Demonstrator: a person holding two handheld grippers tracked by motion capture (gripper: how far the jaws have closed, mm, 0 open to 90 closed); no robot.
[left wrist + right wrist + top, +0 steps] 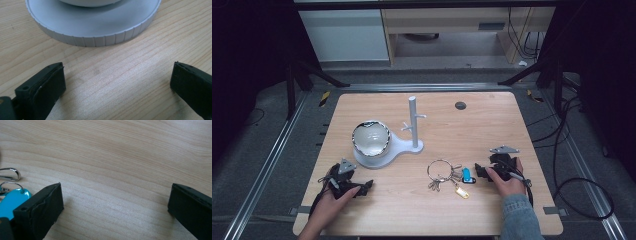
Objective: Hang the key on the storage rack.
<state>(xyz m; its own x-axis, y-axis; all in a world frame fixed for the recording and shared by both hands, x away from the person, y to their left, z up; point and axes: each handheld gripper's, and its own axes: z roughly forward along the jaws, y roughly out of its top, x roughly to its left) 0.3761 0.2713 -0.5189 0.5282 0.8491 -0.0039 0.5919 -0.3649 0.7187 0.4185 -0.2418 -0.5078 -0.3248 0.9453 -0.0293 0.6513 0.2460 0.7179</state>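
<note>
One wooden table carries everything. A white stand with a round base holds a shiny bowl at centre-left. The left gripper, jaws spread with nothing between them, rests just before that base. The right gripper, jaws also spread and empty, lies just beside the key ring with its blue tag.

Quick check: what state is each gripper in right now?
Left gripper: open, holding nothing.
Right gripper: open, holding nothing; key ring lies beside it.
</note>
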